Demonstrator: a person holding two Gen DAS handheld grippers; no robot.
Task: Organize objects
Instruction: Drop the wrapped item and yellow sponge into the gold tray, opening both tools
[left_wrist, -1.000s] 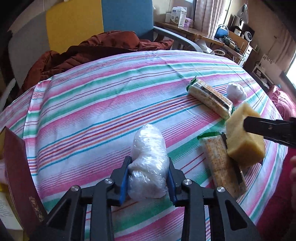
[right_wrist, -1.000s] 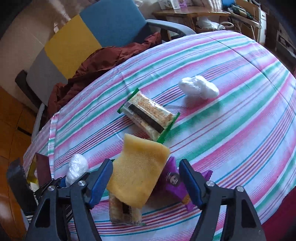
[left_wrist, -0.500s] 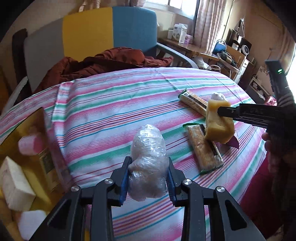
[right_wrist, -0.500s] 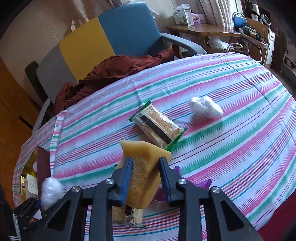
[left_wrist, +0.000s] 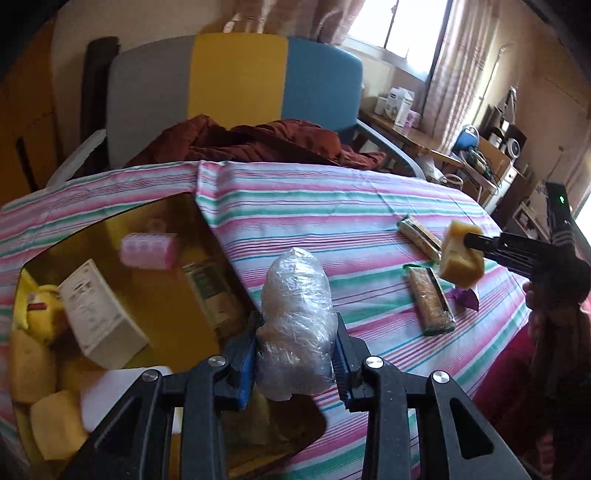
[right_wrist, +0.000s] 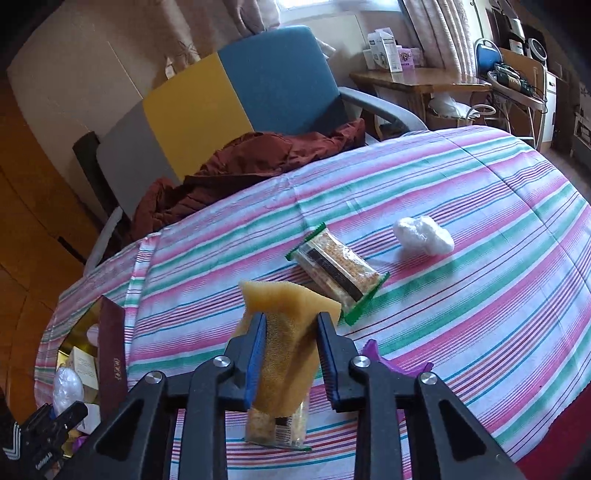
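Left claw (left_wrist: 295, 354): pressed in on a plastic-wrapped bundle (left_wrist: 295, 325), which stands upright between the blue pads and rises above them. The bundle hangs over the near right rim of an open gold-lined box (left_wrist: 110, 229). Inside the box lie a white carton (left_wrist: 99, 314), a pink roll (left_wrist: 147, 249) and yellow sponges (left_wrist: 55, 421). The box sits at the left of the striped table (left_wrist: 332, 206); open cloth stretches ahead and to the right.

Right claw (right_wrist: 291, 354): clamped on a yellow sponge (right_wrist: 288, 332), held clear above the table surface. Directly beneath it lies a wrapped cracker pack (right_wrist: 277, 424), with a purple wrapper (right_wrist: 373, 350) just beside. A second cracker pack (right_wrist: 336, 269) lies ahead of the claw, and a white wad (right_wrist: 423, 236) lies further right, apart from it. The box's dark red lid (right_wrist: 110, 354) stands at the left table edge. A chair (right_wrist: 236, 92) with a brown jacket (right_wrist: 251, 155) borders the far edge.
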